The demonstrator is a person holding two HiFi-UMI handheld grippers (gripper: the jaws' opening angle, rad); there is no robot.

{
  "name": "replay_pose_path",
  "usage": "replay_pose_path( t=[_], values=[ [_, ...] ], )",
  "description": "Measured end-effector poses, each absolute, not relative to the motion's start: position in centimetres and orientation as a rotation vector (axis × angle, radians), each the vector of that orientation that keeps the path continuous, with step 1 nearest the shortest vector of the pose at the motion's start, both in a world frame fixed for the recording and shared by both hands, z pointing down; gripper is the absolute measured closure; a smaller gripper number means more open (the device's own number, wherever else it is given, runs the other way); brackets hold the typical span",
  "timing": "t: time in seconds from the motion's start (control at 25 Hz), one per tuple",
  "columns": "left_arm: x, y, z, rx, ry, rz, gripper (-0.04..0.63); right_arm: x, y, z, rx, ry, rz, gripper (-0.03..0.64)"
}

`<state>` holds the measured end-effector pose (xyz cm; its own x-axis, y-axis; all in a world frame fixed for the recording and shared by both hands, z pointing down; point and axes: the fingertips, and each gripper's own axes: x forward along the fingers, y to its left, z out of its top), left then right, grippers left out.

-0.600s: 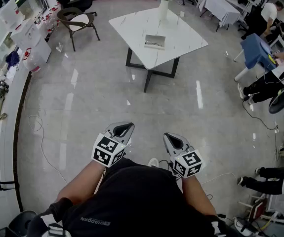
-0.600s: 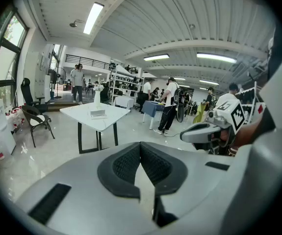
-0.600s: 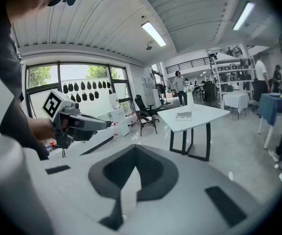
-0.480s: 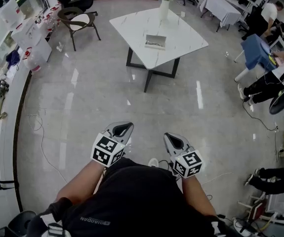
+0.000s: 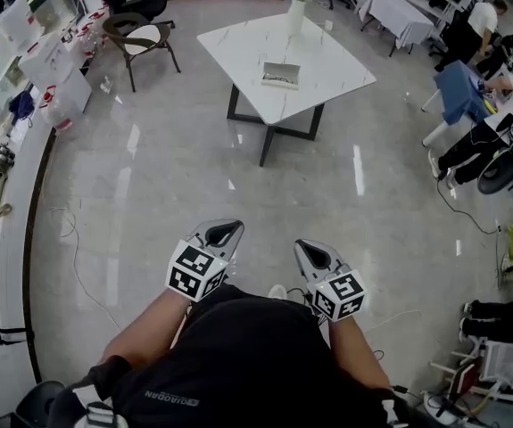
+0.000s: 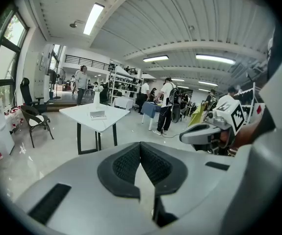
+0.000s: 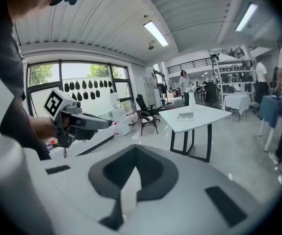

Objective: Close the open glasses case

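At the far left a chair [image 5: 140,38] stands on the glossy floor [image 5: 167,168]. You hold the left gripper [image 5: 223,233] low in front of your body, its jaws pressed together with nothing between them. Far ahead, well apart from both grippers, the white table [image 5: 238,47] carries the open glasses case [image 5: 280,75] near its middle, with a vase [image 5: 295,12] toward its far edge. Your right gripper [image 5: 314,255] sits beside the left one, jaws likewise closed and empty. At the far right, people [image 5: 492,141] sit at work
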<state>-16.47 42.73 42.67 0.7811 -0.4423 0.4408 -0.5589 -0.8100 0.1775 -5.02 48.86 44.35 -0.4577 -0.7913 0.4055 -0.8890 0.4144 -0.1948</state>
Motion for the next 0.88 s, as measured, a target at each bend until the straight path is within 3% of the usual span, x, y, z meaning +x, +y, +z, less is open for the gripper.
replay_pose_path(
  t=[0.44,0.88],
  values=[
    [-18.0,42.3,42.9,2.667,-0.729,0.535,0.594,-7.0,48.6,44.3,1.482,-2.426,0.597,0.615],
    [-24.5,42.0,43.8,2.703,-0.735,0.600,0.593,-13.3,48.1,44.6,1.502,-2.410,0.590,0.615]
  ],
)
